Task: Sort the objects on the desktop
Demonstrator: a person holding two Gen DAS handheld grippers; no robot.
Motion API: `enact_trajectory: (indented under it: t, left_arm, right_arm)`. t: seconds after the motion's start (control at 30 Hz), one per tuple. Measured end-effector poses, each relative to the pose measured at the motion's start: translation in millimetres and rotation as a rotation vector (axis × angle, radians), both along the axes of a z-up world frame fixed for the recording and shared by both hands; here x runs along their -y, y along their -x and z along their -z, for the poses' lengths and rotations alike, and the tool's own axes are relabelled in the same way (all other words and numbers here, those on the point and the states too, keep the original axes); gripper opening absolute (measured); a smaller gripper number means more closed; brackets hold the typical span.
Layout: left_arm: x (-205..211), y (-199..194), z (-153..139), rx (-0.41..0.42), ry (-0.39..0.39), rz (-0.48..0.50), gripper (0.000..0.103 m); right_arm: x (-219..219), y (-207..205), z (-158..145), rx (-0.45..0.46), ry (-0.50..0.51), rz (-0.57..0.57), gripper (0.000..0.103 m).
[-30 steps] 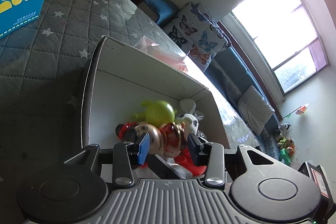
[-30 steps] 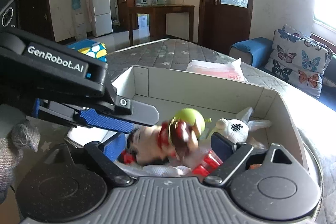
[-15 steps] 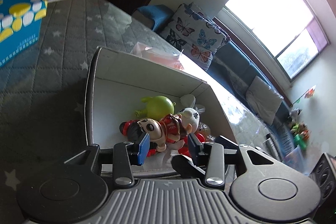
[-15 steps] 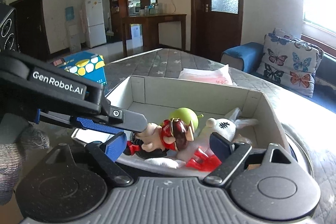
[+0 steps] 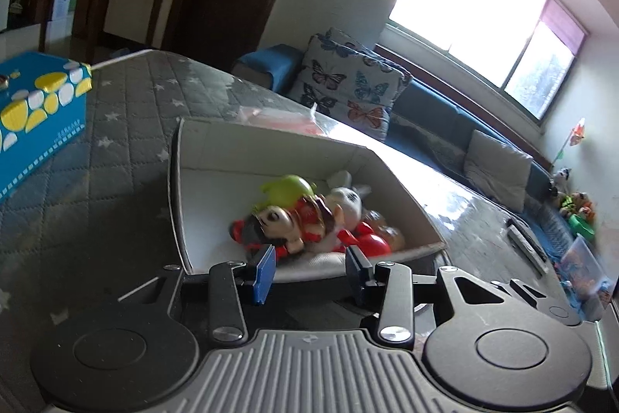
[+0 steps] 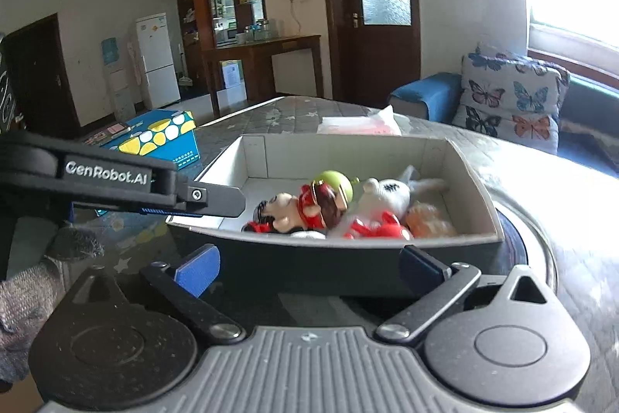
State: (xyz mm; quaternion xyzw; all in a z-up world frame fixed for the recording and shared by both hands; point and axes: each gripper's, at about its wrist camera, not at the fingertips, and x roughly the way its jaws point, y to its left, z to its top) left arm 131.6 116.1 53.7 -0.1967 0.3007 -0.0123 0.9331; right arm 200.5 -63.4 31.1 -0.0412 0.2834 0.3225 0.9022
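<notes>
A white cardboard box [image 5: 271, 149] [image 6: 460, 250] stands on the grey quilted table. In it lie a red-clothed doll figure [image 5: 294, 219] [image 6: 305, 208], a green round toy [image 5: 288, 188] [image 6: 336, 180], a white plush rabbit [image 5: 346, 198] [image 6: 387, 194] and other small toys. My left gripper [image 5: 311, 268] is open and empty, just outside the box's near wall. My right gripper [image 6: 309, 268] is open and empty, in front of the box's near wall. The left gripper's body [image 6: 116, 177] shows at the left of the right wrist view.
A blue tissue box with yellow and white spots [image 5: 35, 115] [image 6: 162, 138] stands to the left. A pink plastic packet [image 5: 278, 115] [image 6: 359, 124] lies behind the box. A butterfly cushion [image 5: 348, 88] and blue sofa lie beyond the table.
The doll figure left my left gripper and now lies in the box. Both grippers have drawn back from over the box to outside its near wall.
</notes>
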Motion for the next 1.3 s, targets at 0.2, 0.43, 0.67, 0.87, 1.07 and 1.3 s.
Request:
enact_trajectory:
  t: [0.2, 0.43, 0.67, 0.87, 1.07, 1.3]
  left_arm:
    - [15.0, 11.3, 5.2, -0.009, -0.079, -0.014, 0.042]
    - [29.5, 20.1, 12.1, -0.022, -0.168, -0.024, 0.042]
    - [38.4, 23.7, 18.5, -0.067, -0.234, -0.051, 0.042]
    - [43.8, 27.5, 20.3, -0.069, -0.283, -0.064, 0.042]
    - [52.7, 30.9, 19.3, -0.052, -0.342, -0.064, 0.042]
    - [58.5, 32.8, 20.6, -0.049, -0.371, -0.062, 0.042]
  right_arm:
    - [12.9, 15.8, 4.4, -0.012, -0.009, 0.033, 0.103]
    - [20.1, 27.5, 9.6, -0.040, -0.027, 0.056, 0.103]
    - [22.6, 36.9, 17.5, -0.062, -0.041, 0.076, 0.103]
    - [27.8, 43.6, 23.5, -0.078, -0.054, 0.089, 0.103]
    - [30.8, 46.5, 25.0, -0.085, -0.063, 0.096, 0.103]
    - [33.1, 49.4, 25.5, -0.085, -0.062, 0.104, 0.103]
